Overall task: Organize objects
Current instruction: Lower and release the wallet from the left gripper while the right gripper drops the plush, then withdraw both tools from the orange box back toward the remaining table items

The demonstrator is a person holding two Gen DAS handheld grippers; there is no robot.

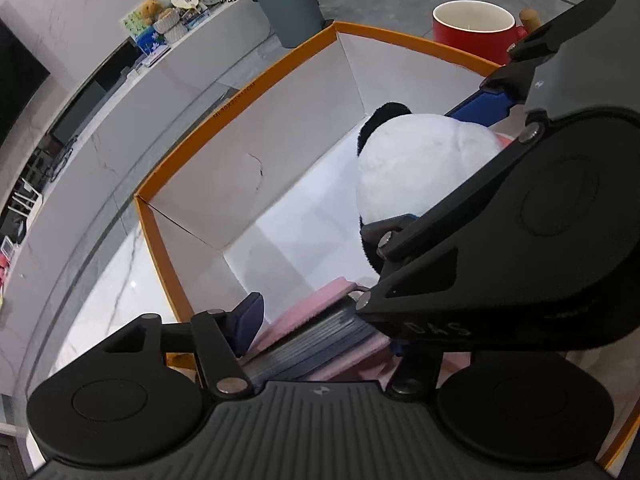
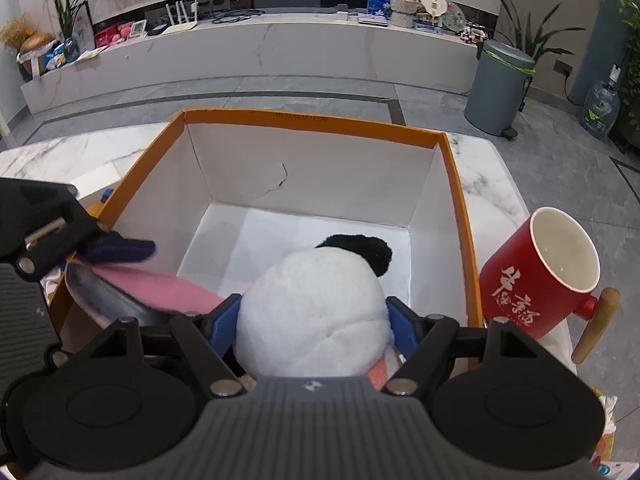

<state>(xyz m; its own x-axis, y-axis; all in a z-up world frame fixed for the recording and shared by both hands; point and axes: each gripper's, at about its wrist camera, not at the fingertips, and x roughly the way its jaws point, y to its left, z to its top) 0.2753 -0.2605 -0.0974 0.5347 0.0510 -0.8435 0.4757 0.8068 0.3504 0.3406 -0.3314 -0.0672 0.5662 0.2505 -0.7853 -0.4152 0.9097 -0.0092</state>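
An orange-rimmed cardboard box with white inner walls stands on the marble table; it also shows in the left wrist view. My right gripper is shut on a white plush panda with a black ear and holds it over the box's near end. The panda also shows in the left wrist view. My left gripper is shut on a pink book with grey page edges, held over the box's left side. The book also shows in the right wrist view.
A red mug with a wooden handle stands on the table just right of the box; it also shows in the left wrist view. A grey bin stands on the floor beyond. A long white shelf runs behind.
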